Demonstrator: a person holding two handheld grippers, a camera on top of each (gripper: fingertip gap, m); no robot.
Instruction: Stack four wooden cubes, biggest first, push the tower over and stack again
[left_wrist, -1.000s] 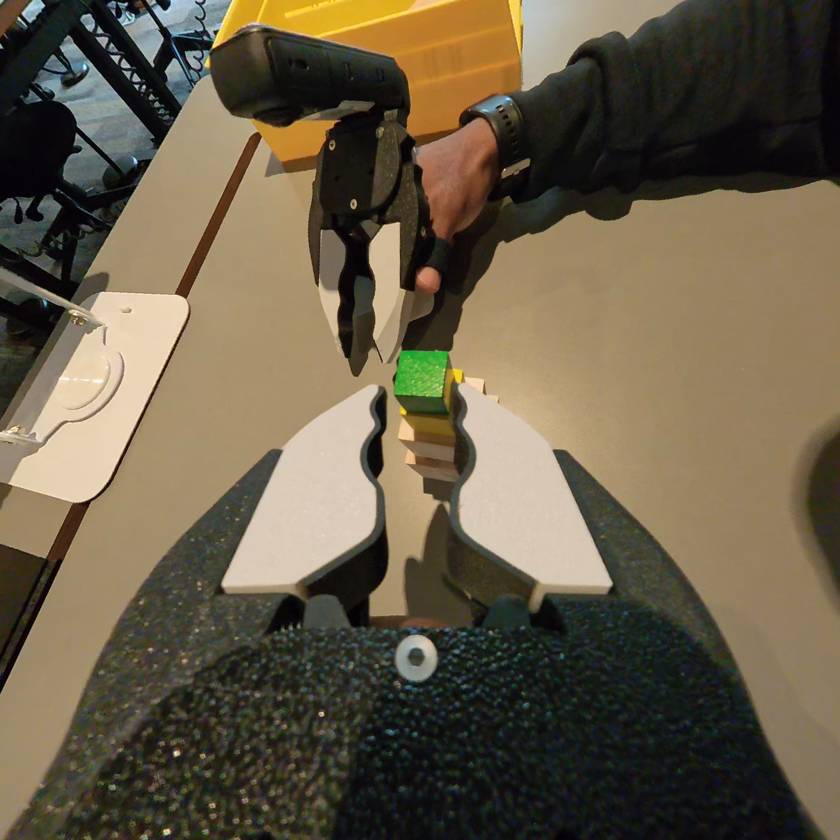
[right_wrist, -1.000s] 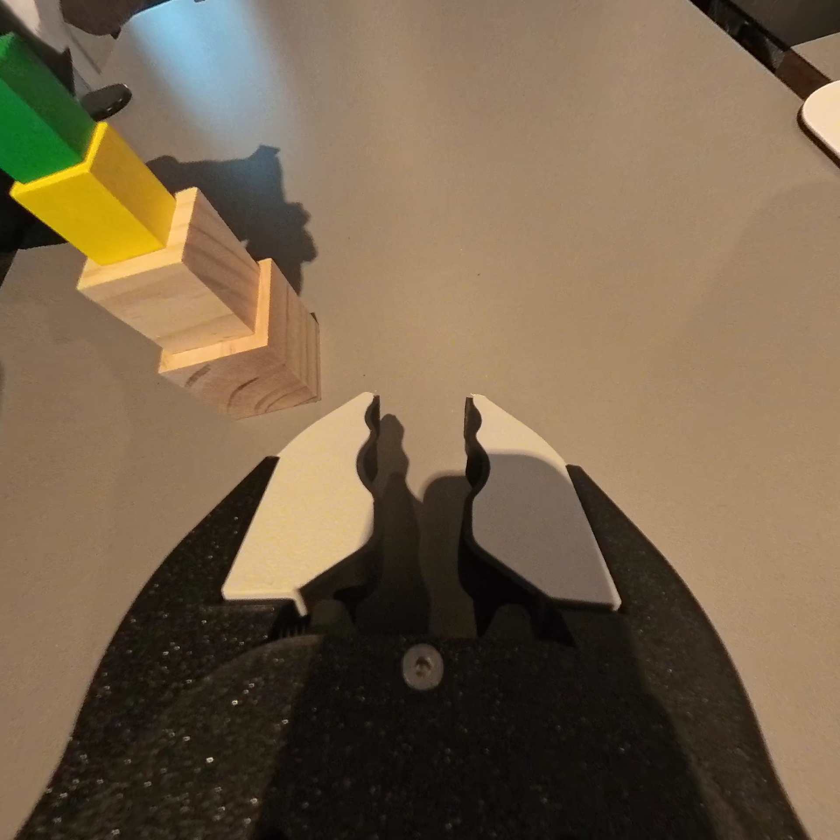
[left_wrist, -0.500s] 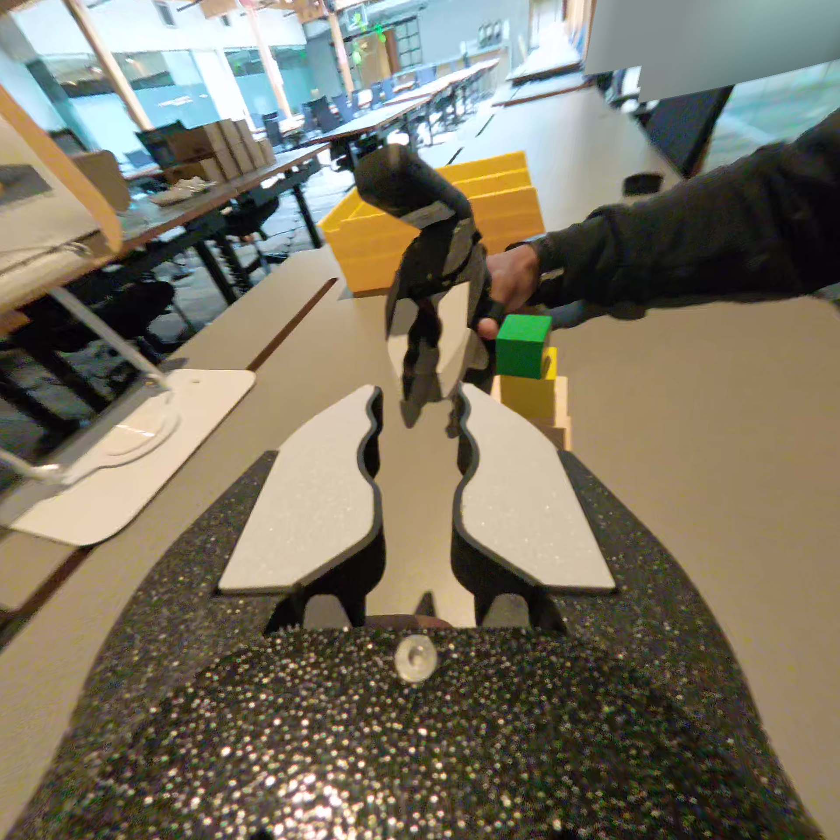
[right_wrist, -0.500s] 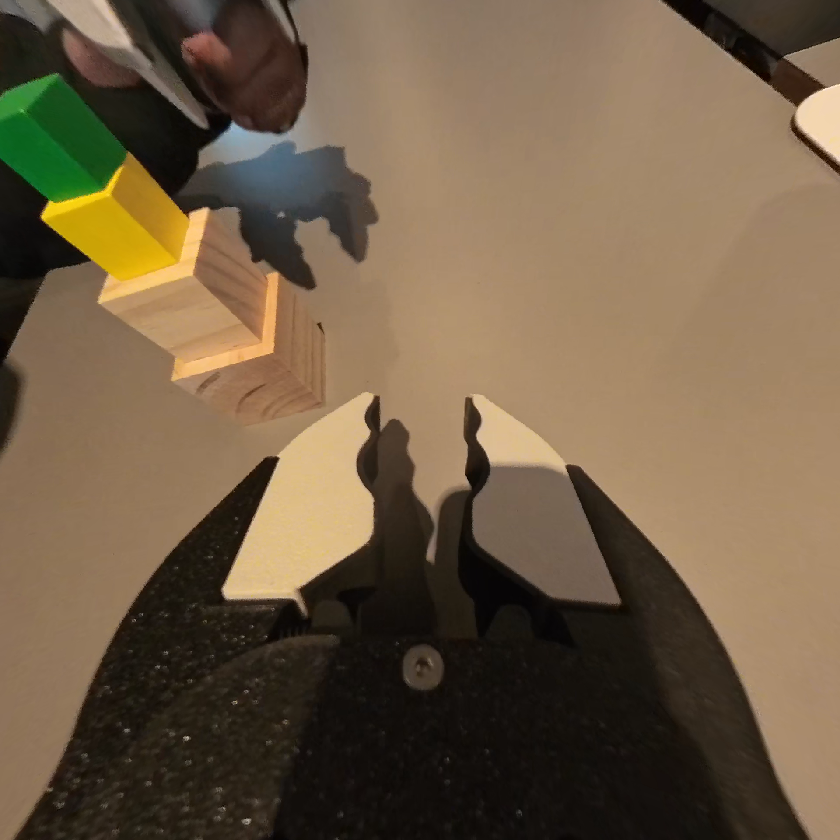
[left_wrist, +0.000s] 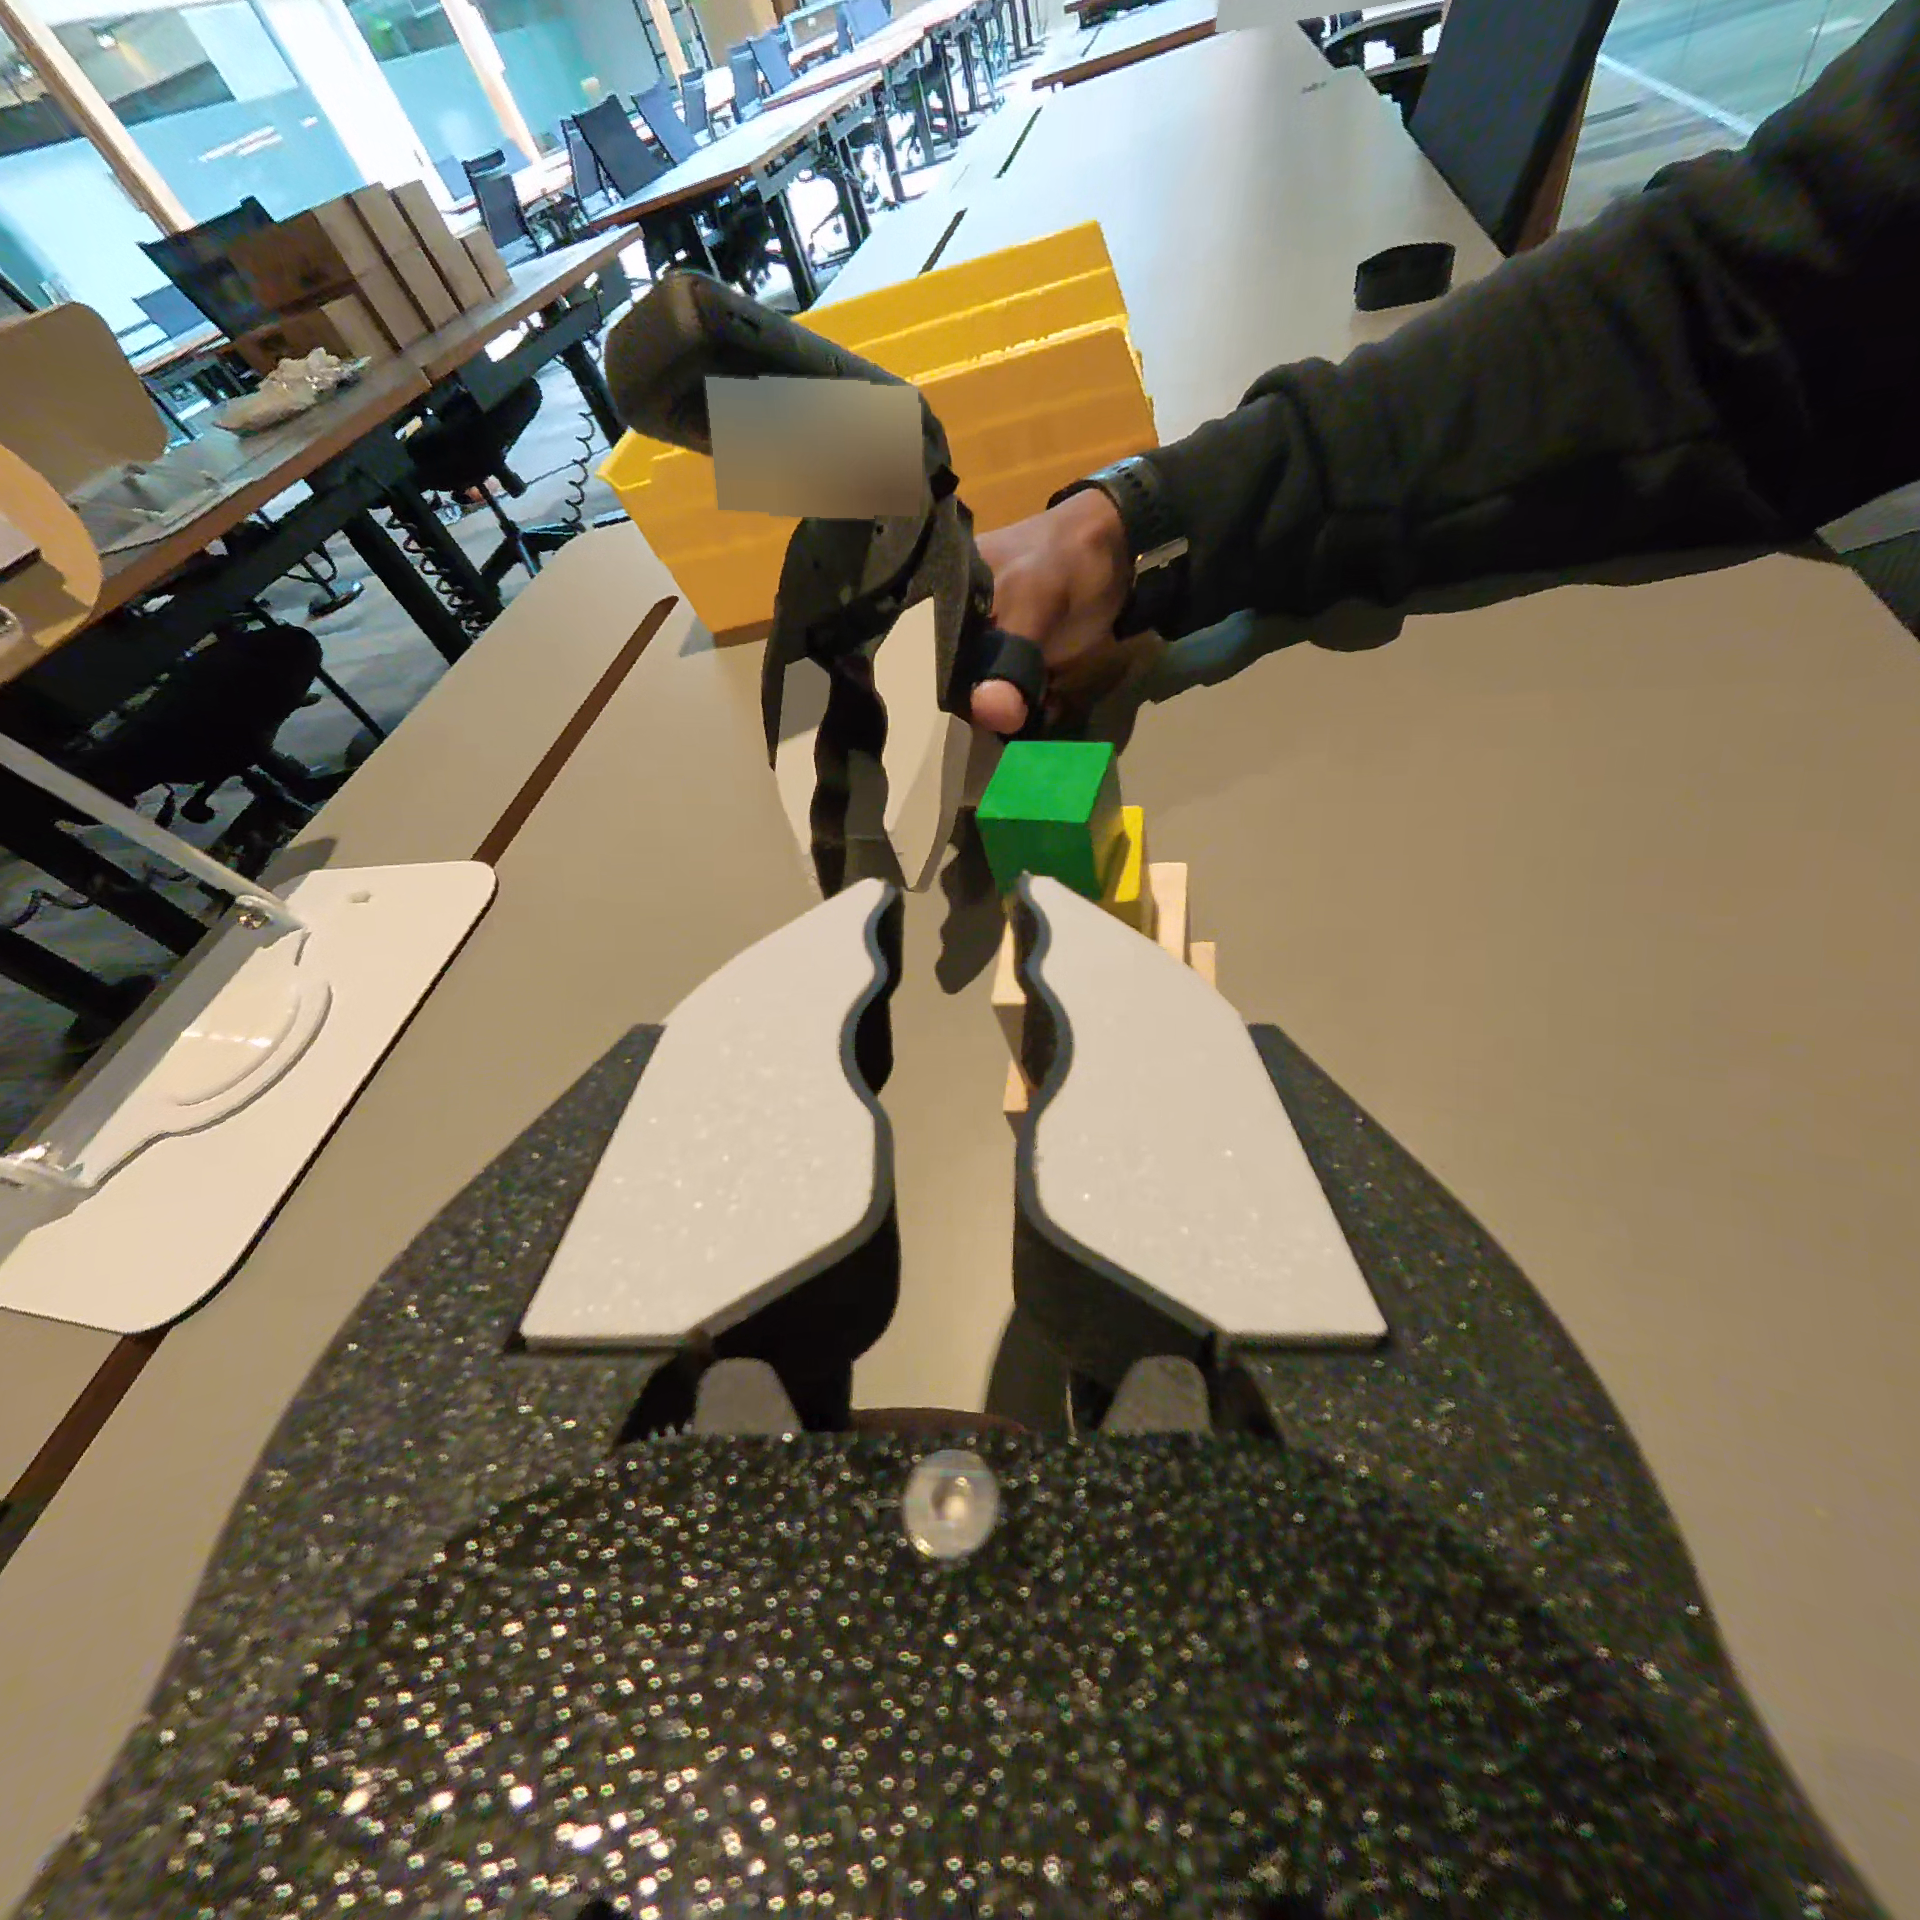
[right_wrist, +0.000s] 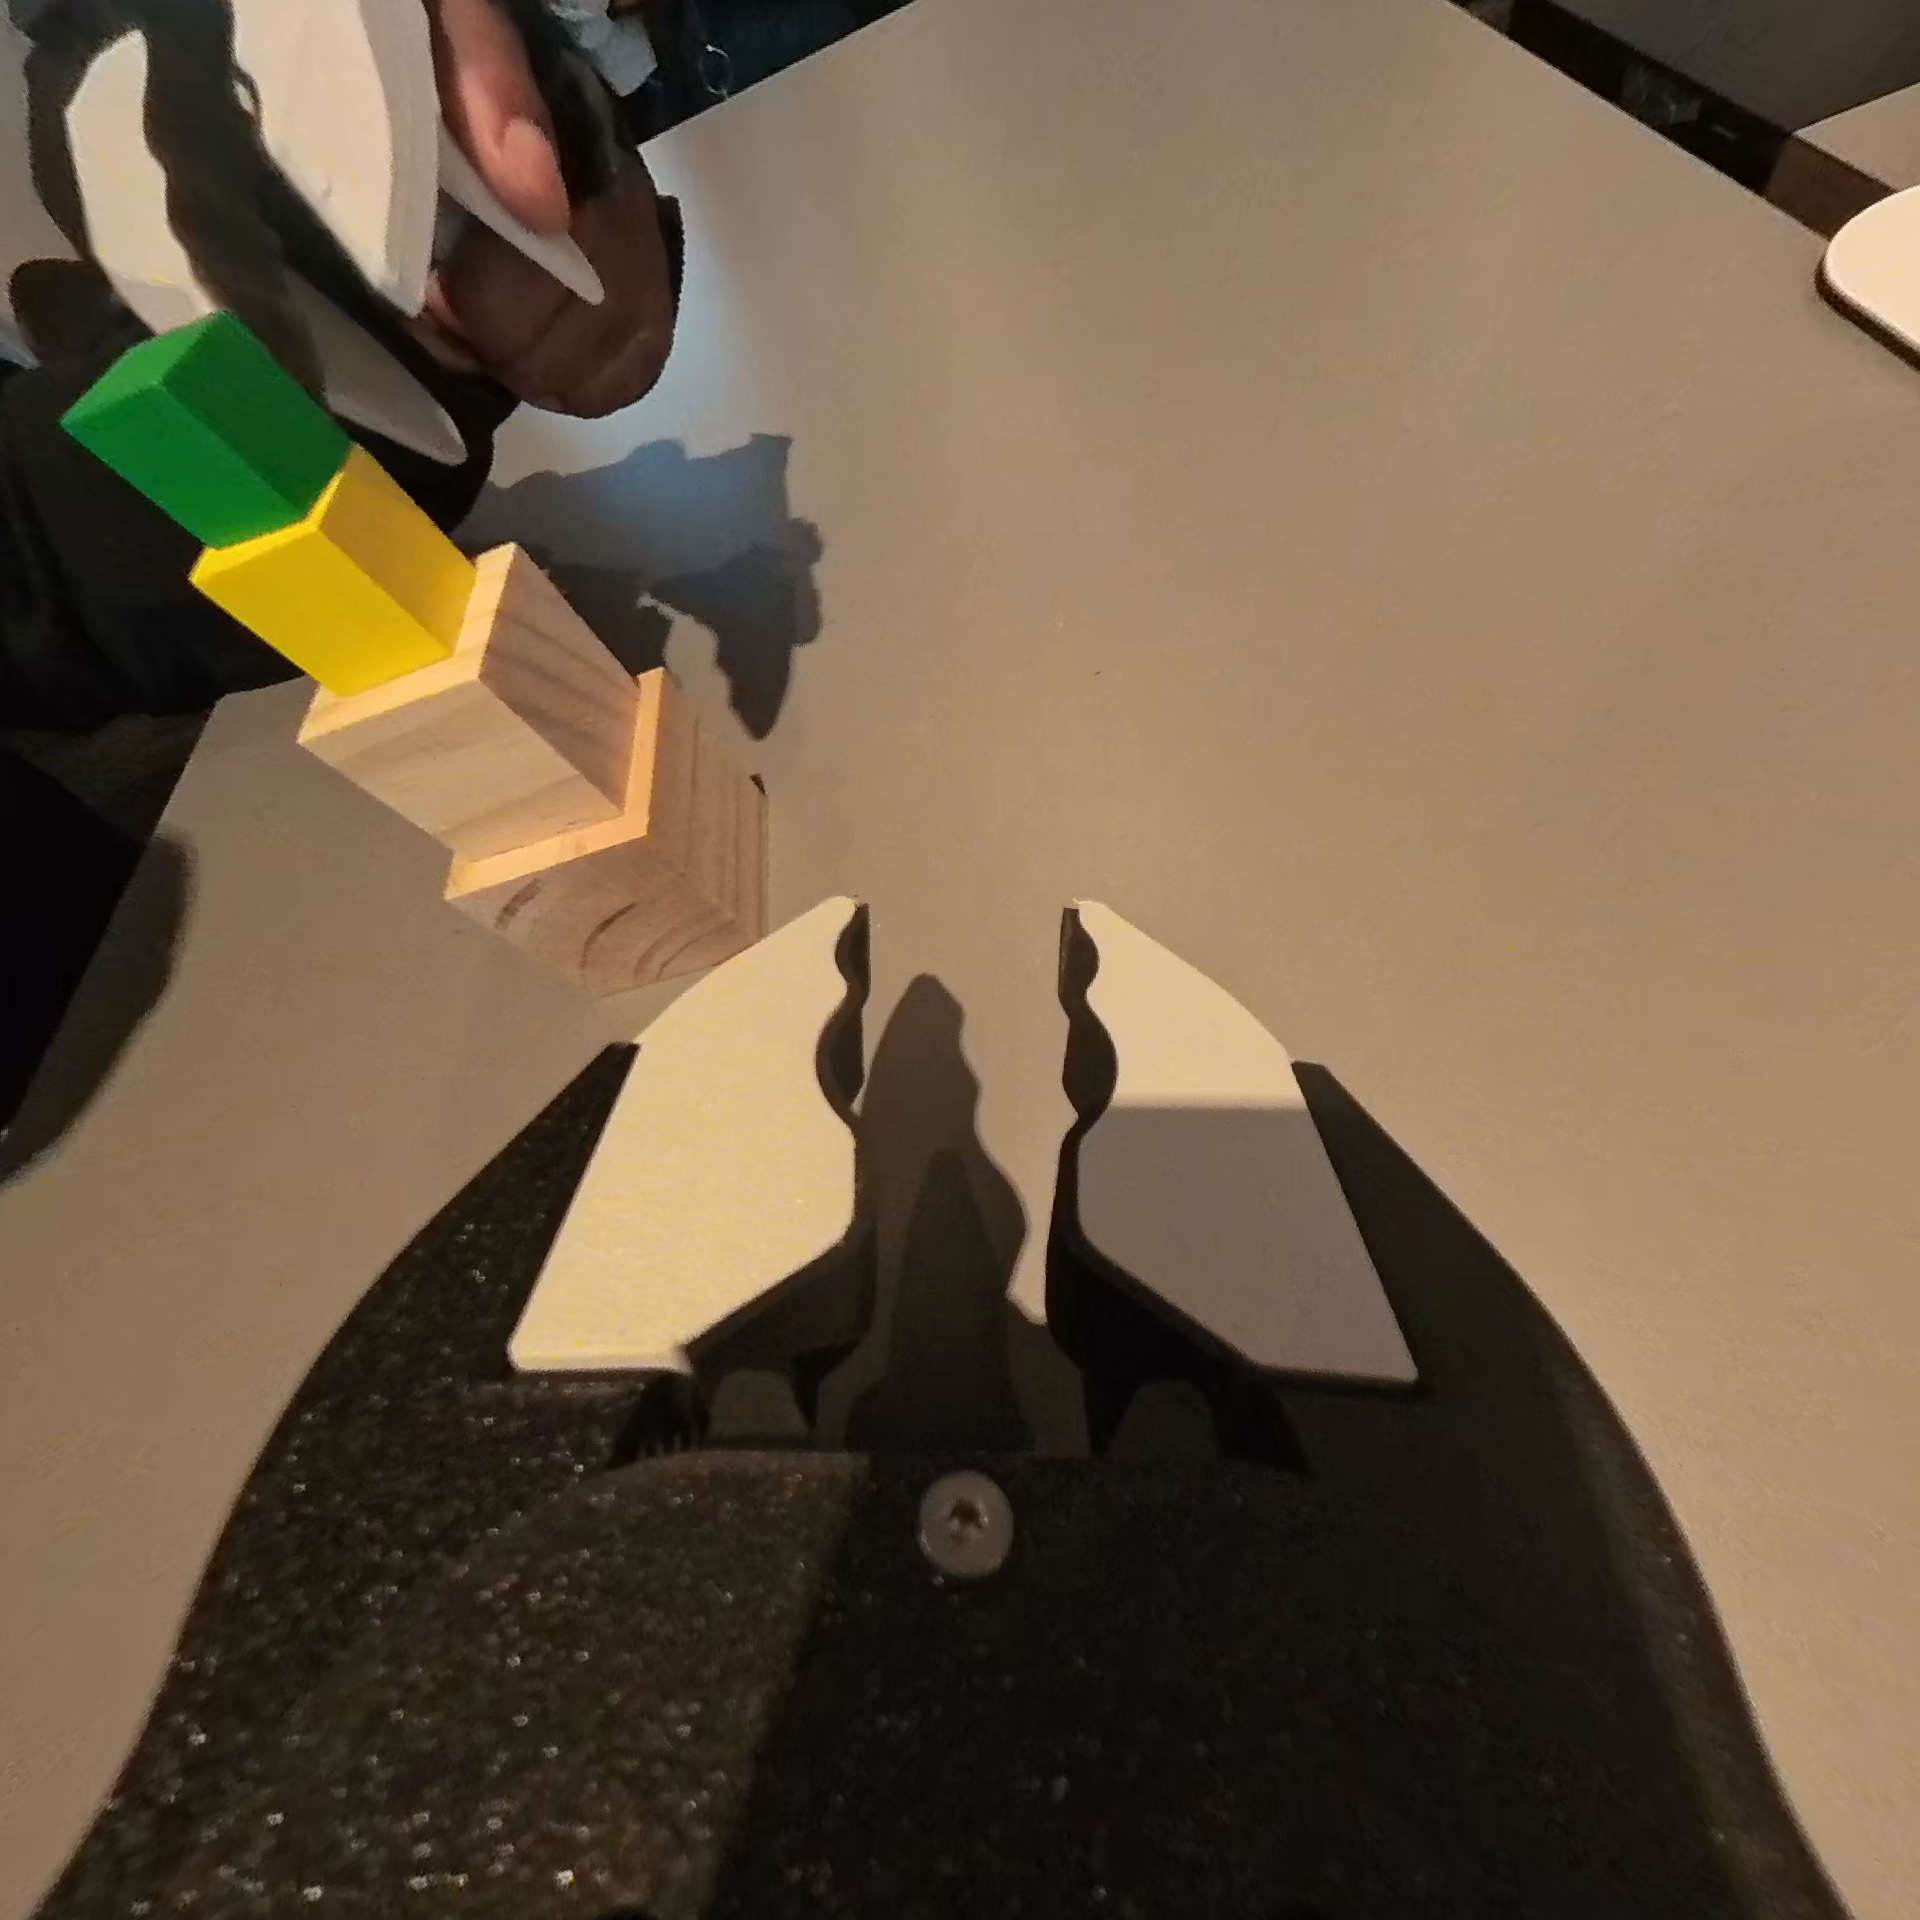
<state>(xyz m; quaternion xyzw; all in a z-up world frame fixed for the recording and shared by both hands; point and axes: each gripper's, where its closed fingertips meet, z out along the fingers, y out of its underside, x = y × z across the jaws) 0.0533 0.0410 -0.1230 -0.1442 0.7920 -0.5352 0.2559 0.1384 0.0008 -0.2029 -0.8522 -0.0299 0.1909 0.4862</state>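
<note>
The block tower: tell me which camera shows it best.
The right wrist view. All four levels show unobstructed: green block, yellow block, a wooden block and the biggest wooden block. In the left wrist view the left gripper hides most of the lower blocks; only the green top shows fully.

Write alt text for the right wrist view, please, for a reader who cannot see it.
A four-cube tower stands on a grey table: green cube on yellow cube on two bare wooden cubes. The right hand-held gripper, open and empty, sits beside its base; the other hand-held gripper hovers above the green cube.
</note>
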